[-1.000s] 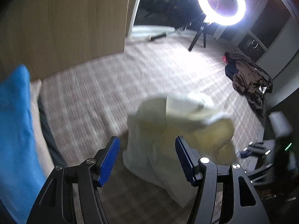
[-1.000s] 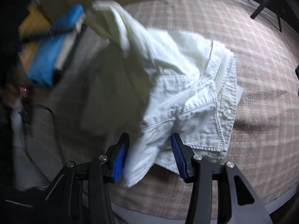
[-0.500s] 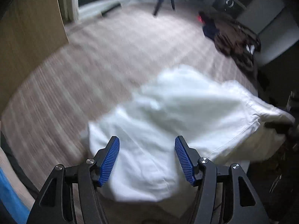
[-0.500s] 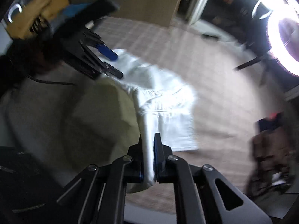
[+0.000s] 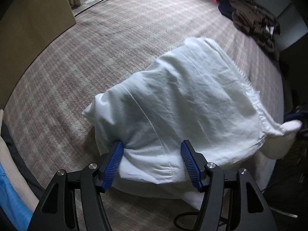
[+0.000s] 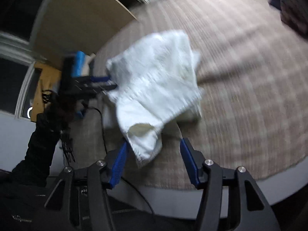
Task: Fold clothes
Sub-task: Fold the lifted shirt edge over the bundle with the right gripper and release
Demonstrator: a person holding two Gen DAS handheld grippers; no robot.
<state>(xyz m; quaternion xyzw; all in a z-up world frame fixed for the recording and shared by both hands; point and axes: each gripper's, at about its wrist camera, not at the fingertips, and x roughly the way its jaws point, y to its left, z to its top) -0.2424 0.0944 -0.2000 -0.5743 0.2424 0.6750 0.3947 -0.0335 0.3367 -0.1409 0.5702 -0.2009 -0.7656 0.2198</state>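
Opening right tool (image 6: pixel 153 165), white garment (image 5: pixel 179 104) on bed (image 5: pixel 80 61)

No text, label, brand, number or sign can be read in either view.

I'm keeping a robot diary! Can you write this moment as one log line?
task: fold clothes | left tool: open, over white shirt | right tool: opening, sleeve between pads, not pinched | surface: plaid cover
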